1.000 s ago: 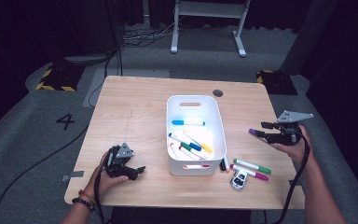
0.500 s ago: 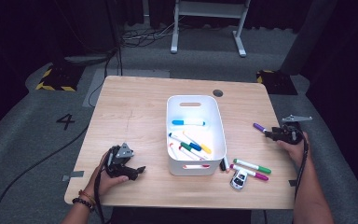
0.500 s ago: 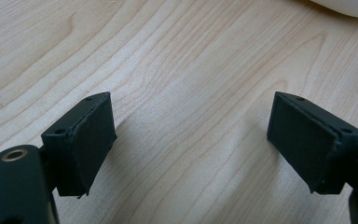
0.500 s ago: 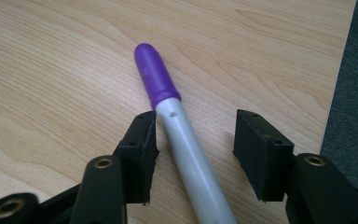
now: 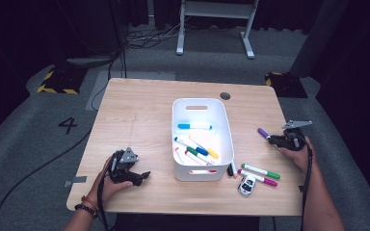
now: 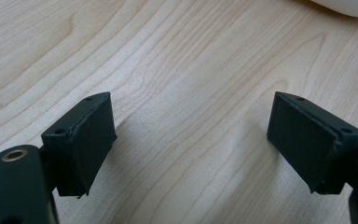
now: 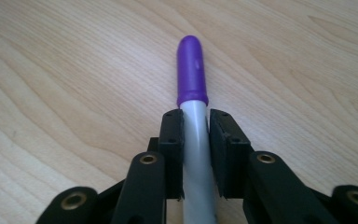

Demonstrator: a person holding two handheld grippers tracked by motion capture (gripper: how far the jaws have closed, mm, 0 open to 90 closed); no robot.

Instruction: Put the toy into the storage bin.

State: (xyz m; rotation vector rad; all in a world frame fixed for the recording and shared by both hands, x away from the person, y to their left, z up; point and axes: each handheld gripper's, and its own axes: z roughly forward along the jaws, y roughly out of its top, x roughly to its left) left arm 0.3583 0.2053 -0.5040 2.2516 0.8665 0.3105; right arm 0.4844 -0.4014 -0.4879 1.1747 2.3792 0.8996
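While the right tongs [image 7: 196,140] squeeze a purple pen [image 7: 192,74] just above the bench [image 5: 139,115], right of the white tub [image 5: 224,130], the left tongs [image 6: 191,135] sit wide open and hold nothing, left of the tub.

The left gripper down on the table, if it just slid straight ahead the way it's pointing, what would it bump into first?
Probably the white bin. The left gripper rests open on the wooden table and points towards the bin's near left corner. In the left gripper view only bare wood lies between its jaws, with a white edge beyond, slightly off-centre, so it might just graze it.
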